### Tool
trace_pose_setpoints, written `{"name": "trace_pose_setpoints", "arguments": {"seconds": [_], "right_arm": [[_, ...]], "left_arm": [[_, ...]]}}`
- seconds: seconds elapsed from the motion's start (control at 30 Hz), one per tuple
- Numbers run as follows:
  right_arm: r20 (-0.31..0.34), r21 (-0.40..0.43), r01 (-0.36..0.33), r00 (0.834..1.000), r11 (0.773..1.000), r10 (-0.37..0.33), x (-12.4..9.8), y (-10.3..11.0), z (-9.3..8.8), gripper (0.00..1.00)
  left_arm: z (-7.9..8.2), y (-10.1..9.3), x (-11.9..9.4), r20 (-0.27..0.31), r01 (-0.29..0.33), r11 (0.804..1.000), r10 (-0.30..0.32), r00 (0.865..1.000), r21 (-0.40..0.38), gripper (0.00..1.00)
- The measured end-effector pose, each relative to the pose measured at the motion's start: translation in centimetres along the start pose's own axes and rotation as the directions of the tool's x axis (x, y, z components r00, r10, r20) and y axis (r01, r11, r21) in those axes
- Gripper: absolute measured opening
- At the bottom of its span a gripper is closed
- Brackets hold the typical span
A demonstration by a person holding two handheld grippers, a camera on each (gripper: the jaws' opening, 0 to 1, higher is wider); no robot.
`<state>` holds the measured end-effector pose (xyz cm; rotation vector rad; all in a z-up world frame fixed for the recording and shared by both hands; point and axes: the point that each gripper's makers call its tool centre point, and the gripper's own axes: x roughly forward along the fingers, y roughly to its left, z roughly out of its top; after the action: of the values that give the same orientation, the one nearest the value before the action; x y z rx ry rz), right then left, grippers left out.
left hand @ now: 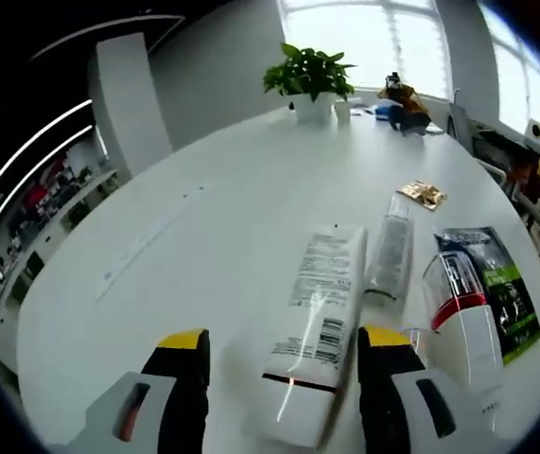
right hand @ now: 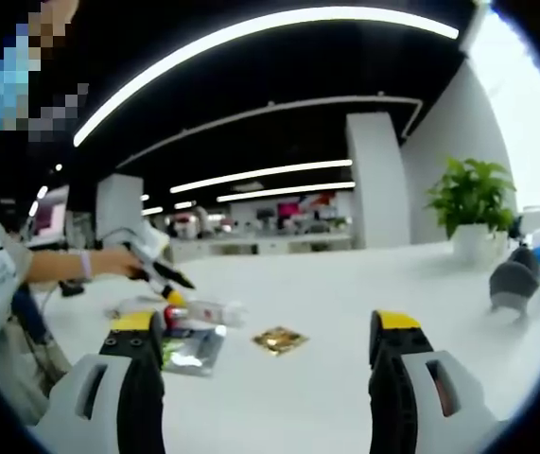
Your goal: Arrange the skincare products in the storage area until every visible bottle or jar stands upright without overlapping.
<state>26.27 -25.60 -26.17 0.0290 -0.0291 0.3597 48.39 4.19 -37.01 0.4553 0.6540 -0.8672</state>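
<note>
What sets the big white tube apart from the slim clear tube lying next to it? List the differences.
The white tube is wide and opaque, with printed text and a barcode facing up; the clear tube is narrower, shorter and translucent. The white tube lies between the open jaws of the left hand-held gripper; the clear tube lies beyond them. Both lie flat on the white table, side by side, neither upright.

white tube with black print, gold sachet, white table
</note>
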Motion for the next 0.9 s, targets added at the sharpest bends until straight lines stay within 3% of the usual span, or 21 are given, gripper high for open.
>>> {"name": "trace_pose_setpoints", "arguments": {"seconds": [0.23,0.6,0.8,0.9], "right_arm": [[-0.003,0.004,0.002,1.000,1.000,-0.002,0.0,0.0,-0.1,0.89],[-0.014,0.012,0.004,1.000,1.000,-0.004,-0.2,-0.1,-0.6,0.88],[-0.013,0.012,-0.009,1.000,1.000,0.009,0.0,0.3,-0.5,0.88],[-0.012,0.010,-0.018,1.000,1.000,0.018,0.0,0.7,-0.4,0.88]], "left_arm": [[0.4,-0.7,0.8,-0.022,0.023,1.000,-0.023,0.999,0.006,0.61],[0.3,-1.7,1.5,-0.023,0.101,0.989,-0.104,0.994,-0.106,0.49],[0.3,-2.5,1.3,-0.032,0.124,0.989,-0.127,0.991,-0.080,0.37],[0.3,-2.4,1.2,-0.039,0.117,0.989,-0.121,0.992,-0.086,0.36]]}}
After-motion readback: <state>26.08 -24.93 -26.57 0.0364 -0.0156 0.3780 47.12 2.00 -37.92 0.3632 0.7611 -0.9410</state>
